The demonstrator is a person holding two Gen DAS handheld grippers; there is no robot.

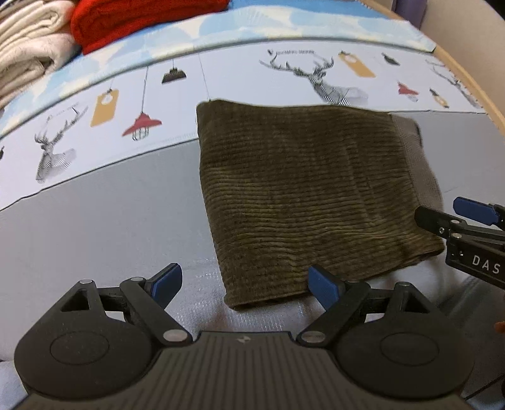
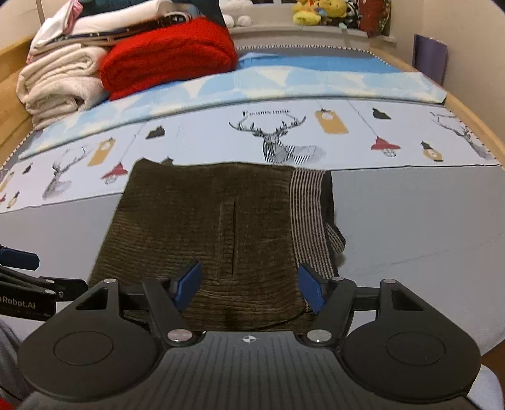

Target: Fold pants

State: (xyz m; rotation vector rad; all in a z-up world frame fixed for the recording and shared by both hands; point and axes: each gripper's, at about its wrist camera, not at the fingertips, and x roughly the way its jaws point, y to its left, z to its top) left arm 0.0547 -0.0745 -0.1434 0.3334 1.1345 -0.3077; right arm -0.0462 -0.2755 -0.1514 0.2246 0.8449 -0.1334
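The olive-brown corduroy pants [image 1: 309, 195] lie folded into a flat rectangle on the grey sheet, also in the right wrist view [image 2: 208, 233], with a striped waistband [image 2: 307, 220] showing at their right edge. My left gripper [image 1: 246, 285] is open and empty, just in front of the fold's near left corner. My right gripper [image 2: 251, 288] is open and empty, above the fold's near edge. The right gripper also shows at the right of the left wrist view [image 1: 454, 217]. The left gripper shows at the left of the right wrist view [image 2: 19, 268].
The bed has a grey sheet [image 2: 410, 220] and a deer-print cover [image 2: 284, 138]. Folded cream towels [image 2: 60, 85] and a red blanket [image 2: 167, 56] are stacked at the back left. Wooden bed rails [image 2: 473, 120] run along the sides. Plush toys [image 2: 315, 11] sit on the far shelf.
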